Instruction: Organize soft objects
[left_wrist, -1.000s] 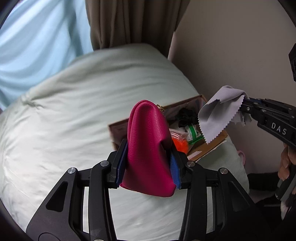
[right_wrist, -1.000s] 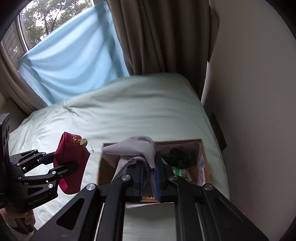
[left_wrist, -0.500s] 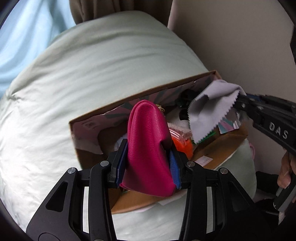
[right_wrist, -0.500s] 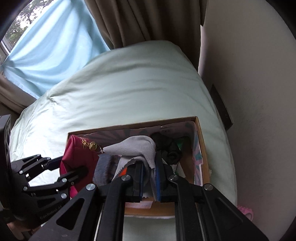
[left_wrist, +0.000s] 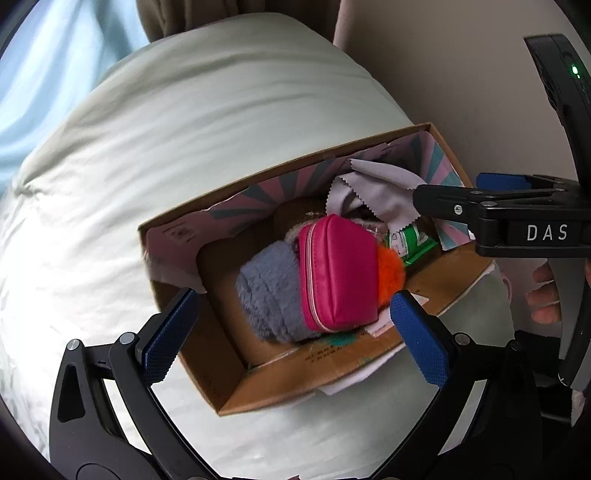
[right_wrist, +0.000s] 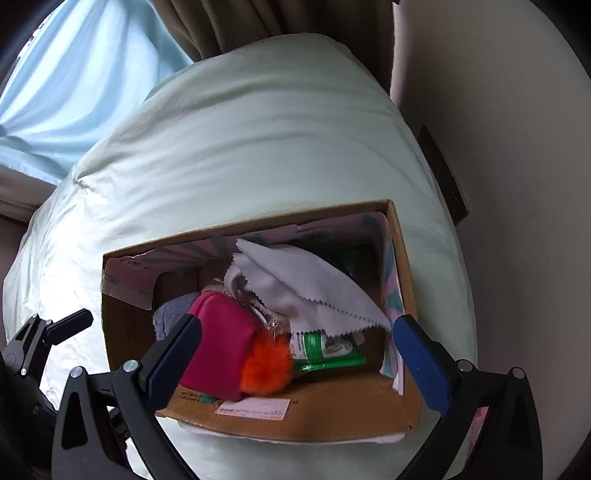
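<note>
The left gripper (left_wrist: 295, 332) hangs over a cardboard box (left_wrist: 236, 391) that sits on a pale bed cover (left_wrist: 184, 129). Its jaws have just been opening and now stand spread wide, the blue pads (left_wrist: 168, 332) far apart with nothing pinched between them. Below the gap, the pink pouch (left_wrist: 338, 273) lies loose in the box, resting on a grey fuzzy item (left_wrist: 267, 291) and touching an orange pom-pom (left_wrist: 389, 271) at its side. Neither pad touches the pouch.

The right gripper (right_wrist: 295, 350) is above the same box (right_wrist: 332, 410), and its jaws have likewise just been opening; they are splayed wide and grip nothing. The grey cloth (right_wrist: 303, 288) with its zigzag edge lies draped across the things in the box, its lower corner ending just beside the right-hand pad (right_wrist: 421, 362); whether it touches is hard to tell. Under the cloth's edge lies a green packet (right_wrist: 325, 349), next to the pom-pom (right_wrist: 266, 367) and the pouch (right_wrist: 221, 339).

From the left wrist view the right gripper (left_wrist: 461, 195) reaches in from the side, with the cloth (left_wrist: 380, 195) lying just beside its tips, and a person's fingers (left_wrist: 543, 295) show on its handle.
</note>
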